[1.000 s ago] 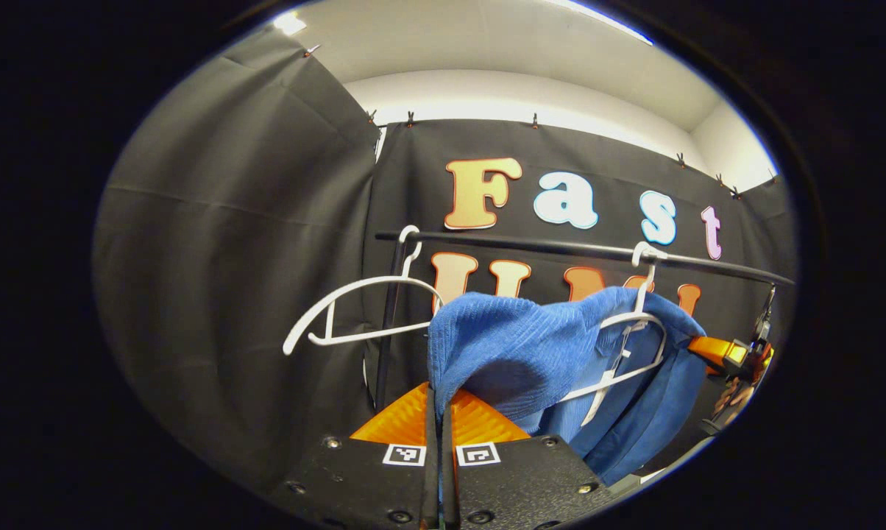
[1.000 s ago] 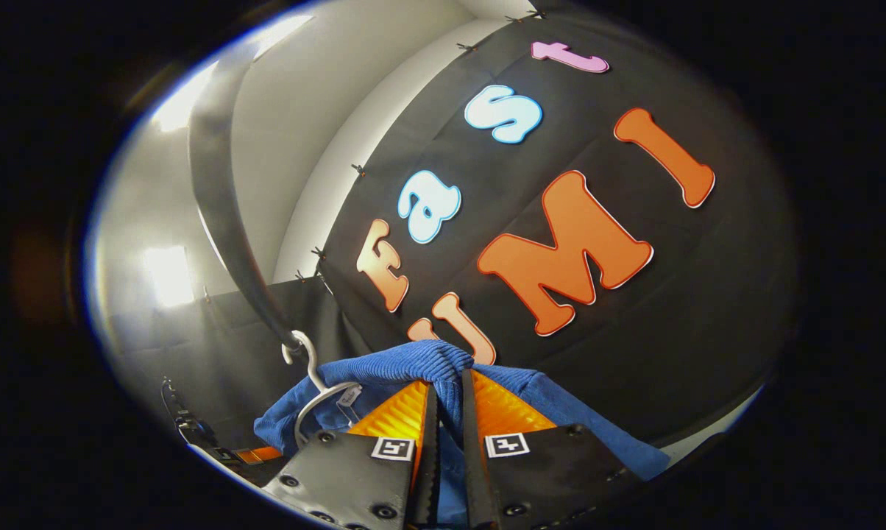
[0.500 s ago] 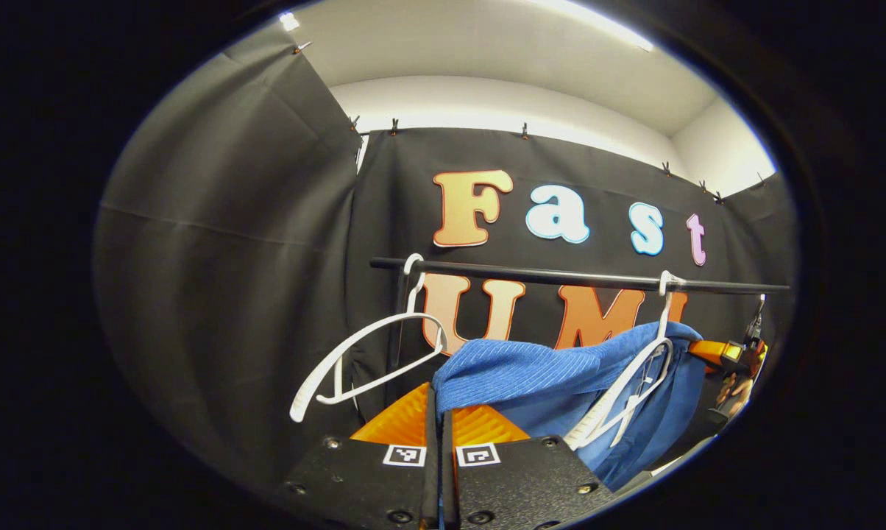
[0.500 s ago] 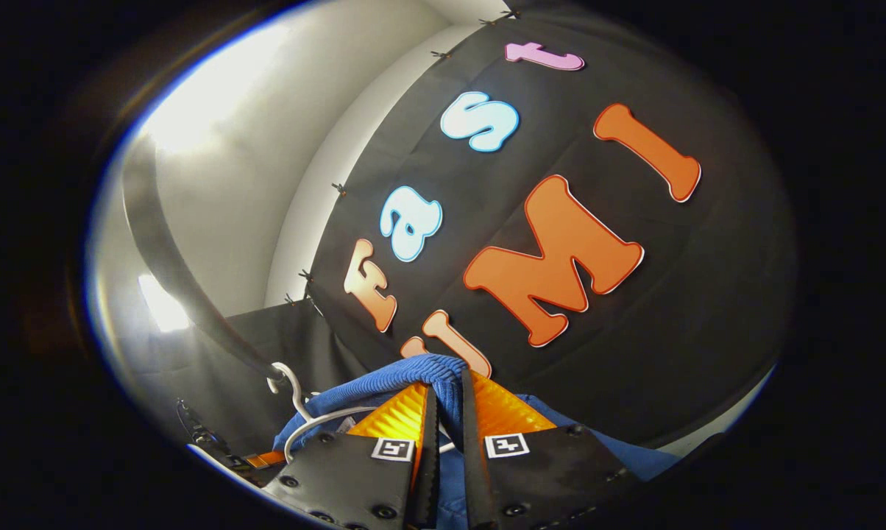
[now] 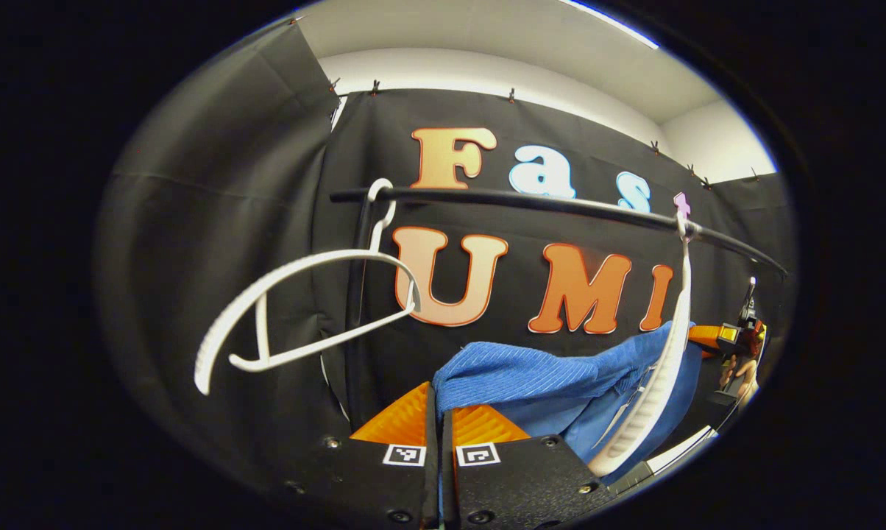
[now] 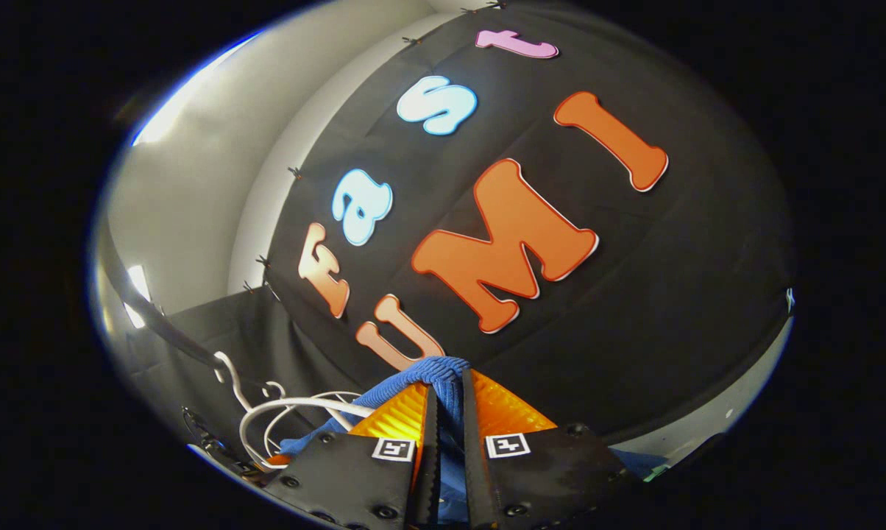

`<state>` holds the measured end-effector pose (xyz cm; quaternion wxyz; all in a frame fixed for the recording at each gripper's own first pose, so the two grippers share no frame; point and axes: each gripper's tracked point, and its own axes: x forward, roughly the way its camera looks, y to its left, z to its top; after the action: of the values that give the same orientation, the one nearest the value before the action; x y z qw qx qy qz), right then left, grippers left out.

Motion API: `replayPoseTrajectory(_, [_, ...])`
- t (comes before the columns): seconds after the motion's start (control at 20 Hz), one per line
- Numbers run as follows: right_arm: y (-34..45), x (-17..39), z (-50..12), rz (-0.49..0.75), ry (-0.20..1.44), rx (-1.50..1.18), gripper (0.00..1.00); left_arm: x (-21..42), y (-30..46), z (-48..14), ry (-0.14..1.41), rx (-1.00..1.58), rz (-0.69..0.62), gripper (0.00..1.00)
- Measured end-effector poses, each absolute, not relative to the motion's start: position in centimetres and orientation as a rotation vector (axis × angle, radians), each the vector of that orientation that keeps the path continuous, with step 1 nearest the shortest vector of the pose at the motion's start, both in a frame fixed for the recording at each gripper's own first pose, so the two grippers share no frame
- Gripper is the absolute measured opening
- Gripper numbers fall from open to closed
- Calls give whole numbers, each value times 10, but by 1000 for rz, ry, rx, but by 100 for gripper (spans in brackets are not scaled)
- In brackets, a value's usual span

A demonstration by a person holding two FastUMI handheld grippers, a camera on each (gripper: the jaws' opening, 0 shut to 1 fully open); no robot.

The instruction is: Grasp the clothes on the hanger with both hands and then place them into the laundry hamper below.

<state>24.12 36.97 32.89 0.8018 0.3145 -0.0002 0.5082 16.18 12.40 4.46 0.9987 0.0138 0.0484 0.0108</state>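
A blue ribbed garment (image 5: 531,386) stretches between my two grippers, below the black rail (image 5: 531,202). My left gripper (image 5: 437,401) is shut on its near corner. In the left gripper view the cloth runs right to the other gripper (image 5: 730,340), held by a hand at the far right. A white hanger (image 5: 660,375) hangs from the rail in front of the cloth, which has slid off its top. In the right gripper view my right gripper (image 6: 447,394) is shut on a bunched fold of the garment (image 6: 436,369), with that white hanger (image 6: 288,408) at lower left.
An empty white hanger (image 5: 296,309) hangs at the rail's left end beside the rack's upright post (image 5: 353,294). The black cloth wall stands close behind the rail. A strip of pale floor (image 5: 682,449) shows at lower right.
Both grippers have gone down with the garment. The cloth has come off the right hanger's shoulders and now hangs below the rail. The hanger swings upright, and the rail sits higher in view.
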Motion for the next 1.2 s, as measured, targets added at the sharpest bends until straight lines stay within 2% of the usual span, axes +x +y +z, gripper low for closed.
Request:
replayPoseTrajectory(0.4, [359,251,271,1013,90,616,22,143,123,-19,195,-32,19,2])
replayPoseTrajectory(0.85, [365,222,249,998,86,532,21,123,96,-21,177,12,-9,2])
replayPoseTrajectory(1.2, [374,185,243,1023,77,505,20,110,46,-10,155,36,-101,2])
